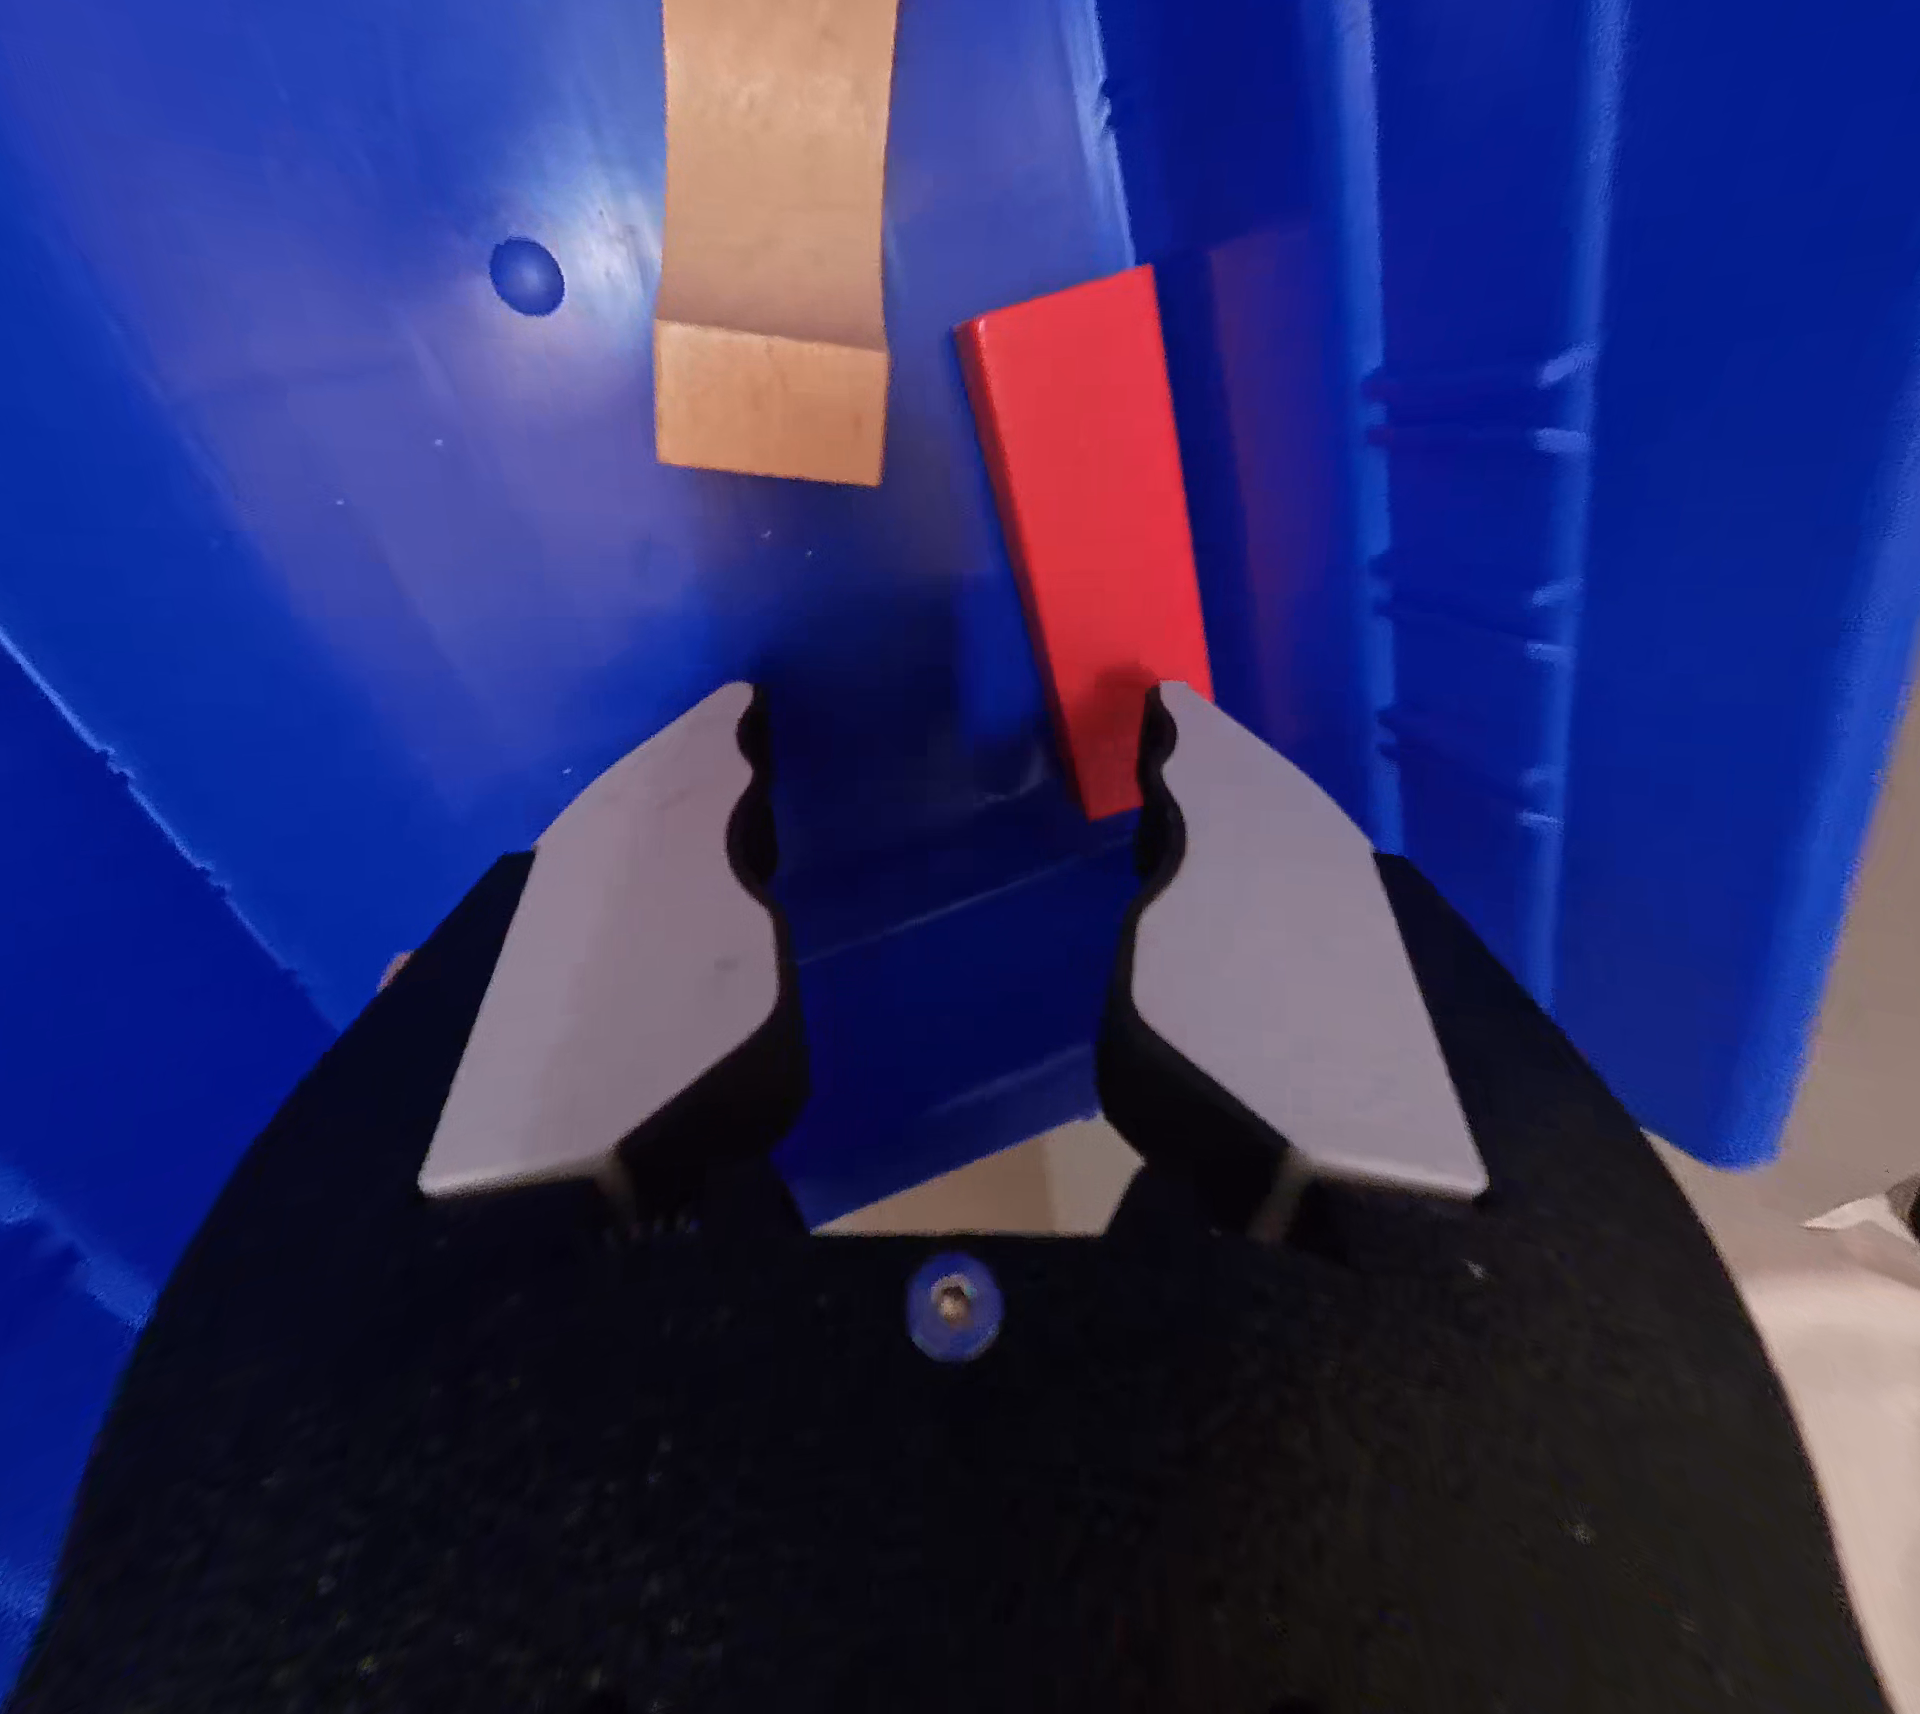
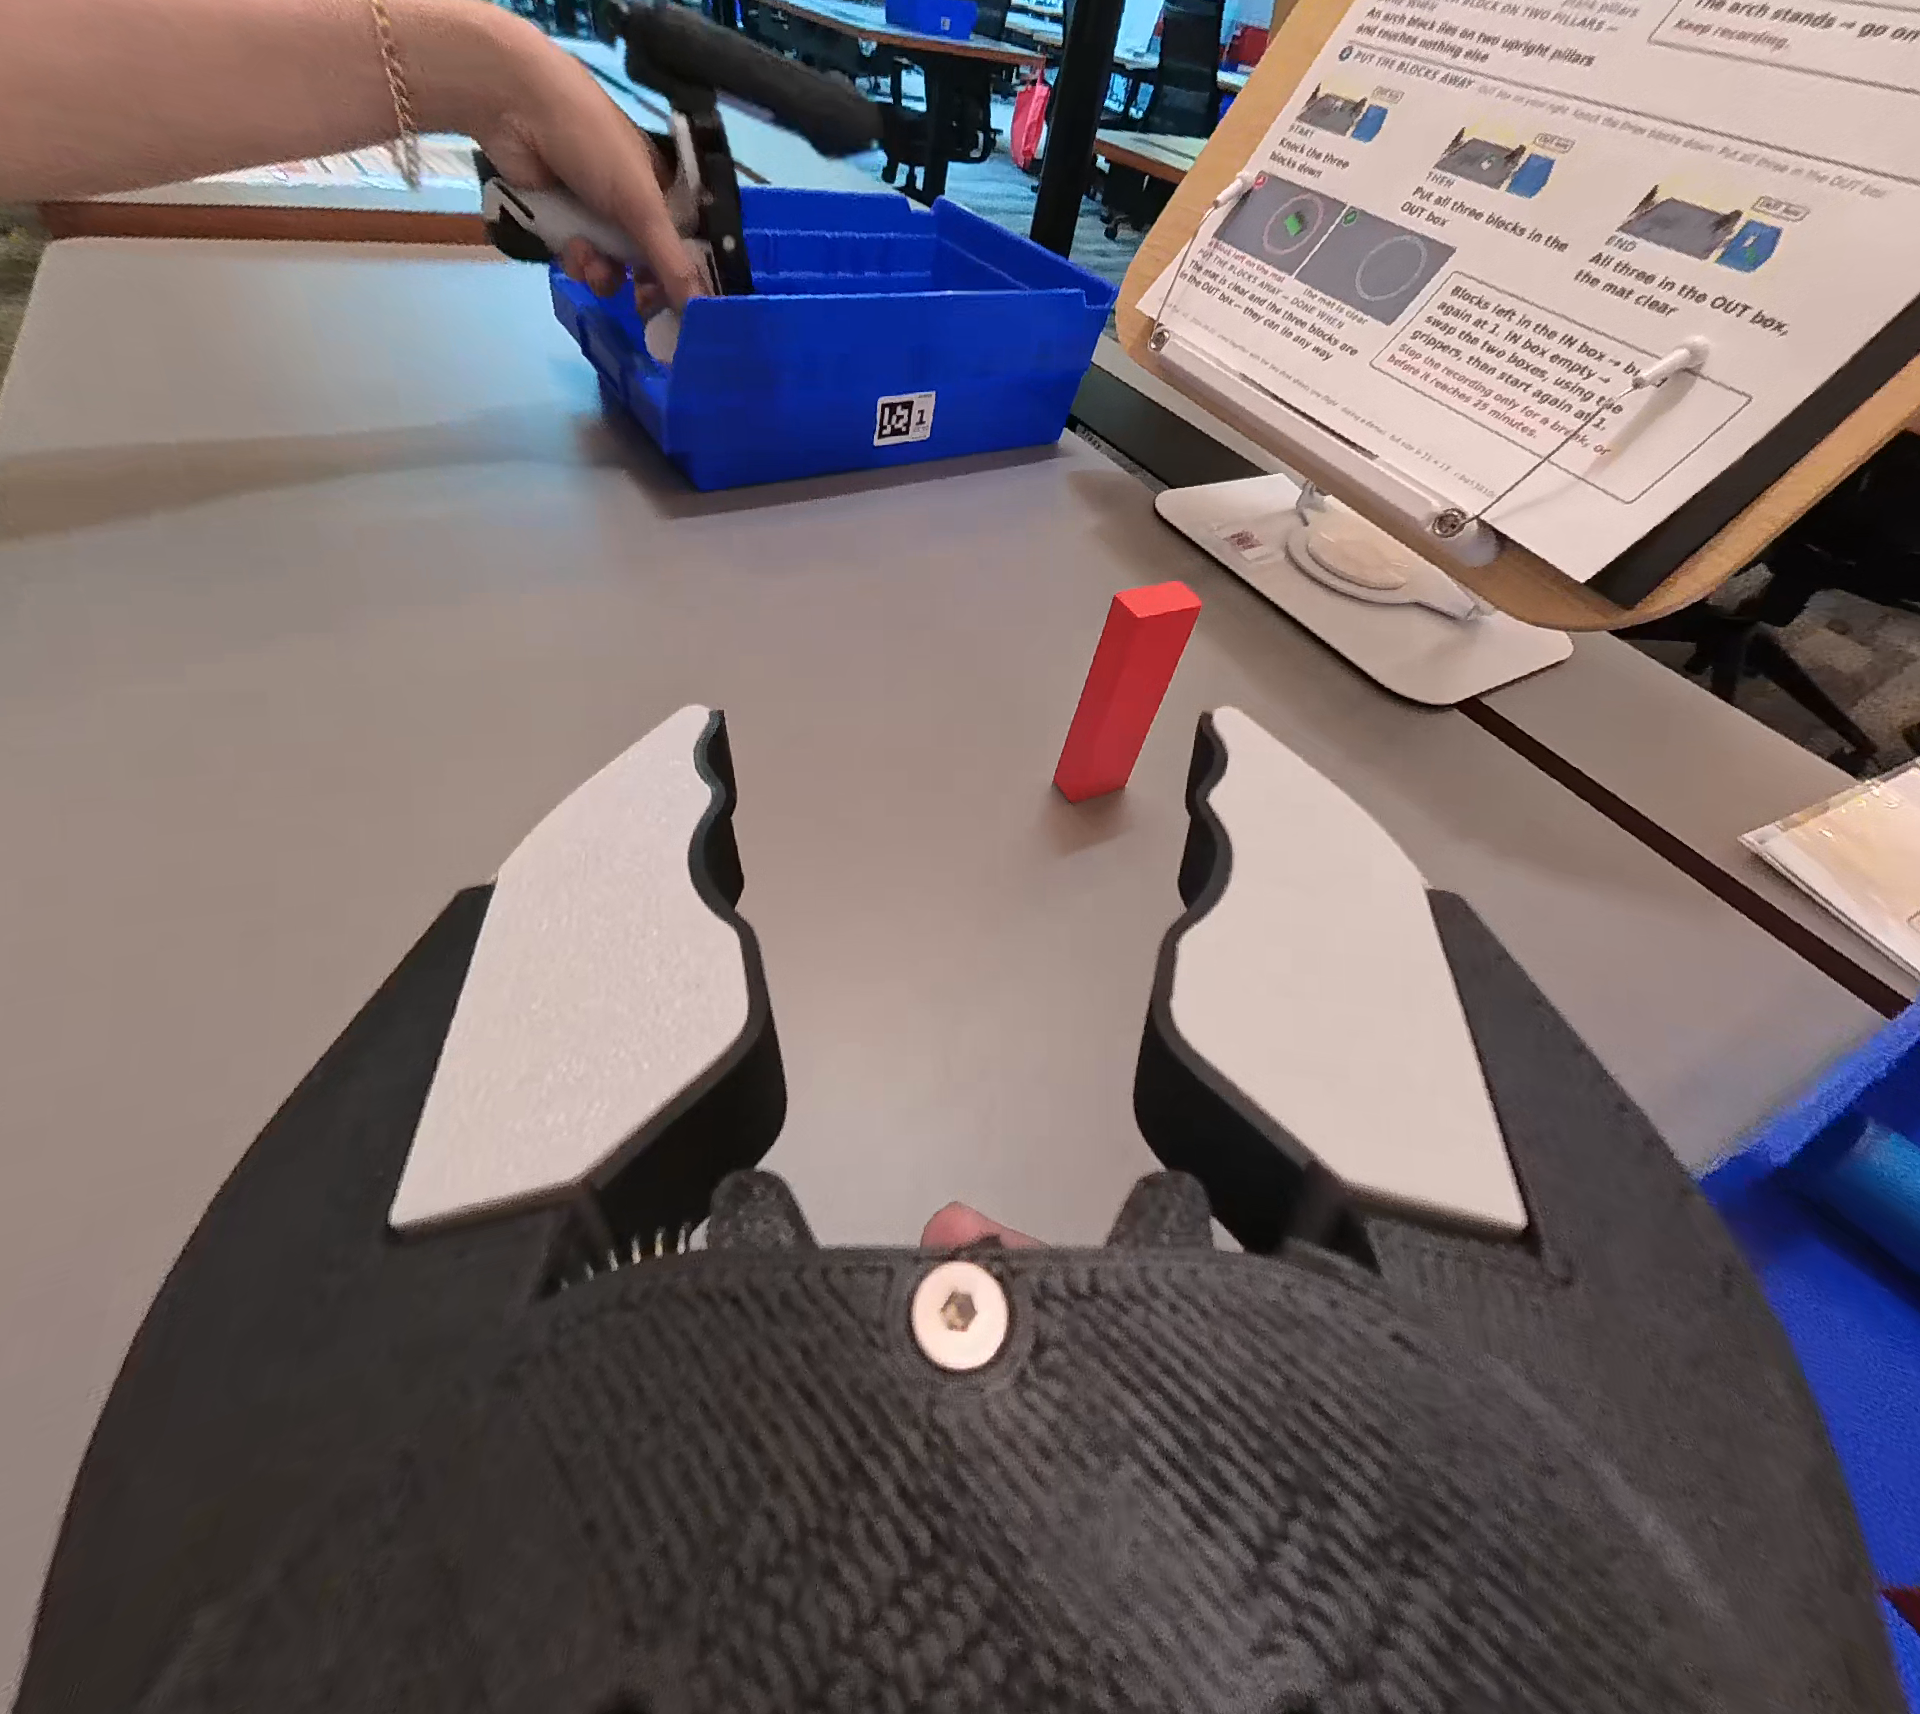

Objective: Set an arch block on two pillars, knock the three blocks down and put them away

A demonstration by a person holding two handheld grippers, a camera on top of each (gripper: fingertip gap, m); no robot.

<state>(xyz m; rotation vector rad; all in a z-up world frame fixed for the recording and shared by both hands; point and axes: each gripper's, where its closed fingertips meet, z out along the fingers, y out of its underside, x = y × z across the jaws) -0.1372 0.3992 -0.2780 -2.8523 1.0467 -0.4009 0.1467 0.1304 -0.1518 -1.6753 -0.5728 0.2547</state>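
Note:
In the left wrist view my left gripper point(image 1: 951, 698) is open inside a blue bin point(image 1: 312, 469). A red block point(image 1: 1086, 521) lies on the bin floor against the right wall, its near end beside my right fingertip point(image 1: 1174, 708). A plain wooden block point(image 1: 774, 210) lies farther in. In the right wrist view my right gripper point(image 2: 961, 729) is open and empty above the grey table point(image 2: 312, 677). A second red block point(image 2: 1127, 693) stands upright just beyond it, towards the right finger. The left gripper point(image 2: 707, 210), held by a hand, reaches into the blue bin point(image 2: 831, 345).
A stand point(image 2: 1371, 604) with a printed instruction sheet point(image 2: 1558, 158) is at the right of the table. Another blue bin point(image 2: 1849, 1249) shows at the right edge. A plastic-sleeved sheet point(image 2: 1849, 864) lies at the table's right edge. Desks and chairs fill the room behind. Tip to tip, the grippers are about 40 cm apart. About 7 cm separates my left fingertips from the plain wooden block point(image 1: 774, 210).

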